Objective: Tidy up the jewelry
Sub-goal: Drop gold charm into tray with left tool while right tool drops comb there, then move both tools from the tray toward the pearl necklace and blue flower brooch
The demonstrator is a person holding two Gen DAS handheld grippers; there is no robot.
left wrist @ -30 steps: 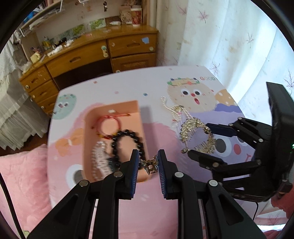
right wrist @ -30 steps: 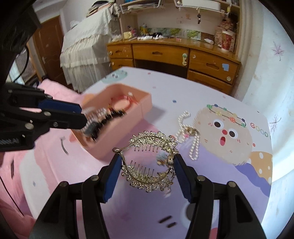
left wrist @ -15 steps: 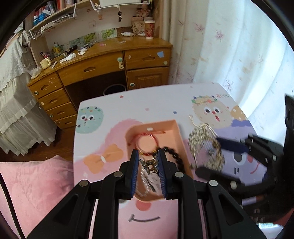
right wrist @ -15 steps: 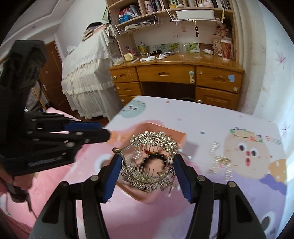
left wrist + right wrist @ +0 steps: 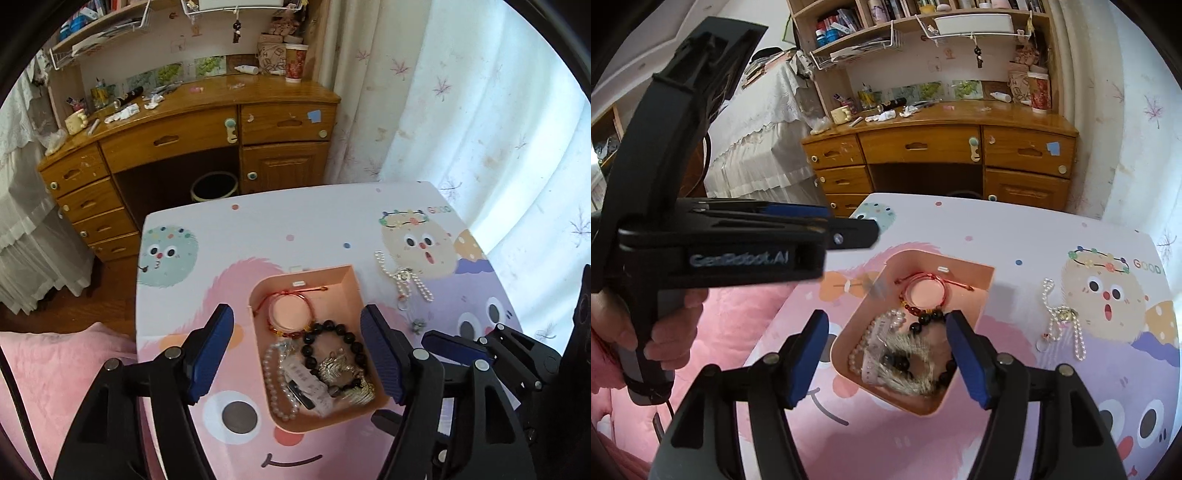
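A pink tray (image 5: 354, 280) sits on the cartoon-print table (image 5: 258, 229). It holds a red cord bracelet (image 5: 290, 308), a black bead bracelet (image 5: 334, 345), a white pearl strand (image 5: 275, 384) and a gold rhinestone hair comb (image 5: 345, 373). My left gripper (image 5: 297, 349) is open and empty above the tray. My right gripper (image 5: 888, 354) is open above the tray (image 5: 986, 280), and the comb (image 5: 912, 363) shows blurred inside it. A pearl necklace (image 5: 404, 275) lies on the table to the right of the tray, also in the right wrist view (image 5: 1060, 319).
A small earring (image 5: 417, 325) lies on the table near the tray's right side. A wooden desk (image 5: 184, 125) stands beyond the table. White curtains (image 5: 480, 110) hang at the right. A pink cushion (image 5: 55, 369) lies left of the table.
Both grippers have opened. The small gold piece left my left gripper and the hair comb left my right gripper; both now lie in the tray. Both grippers rose higher.
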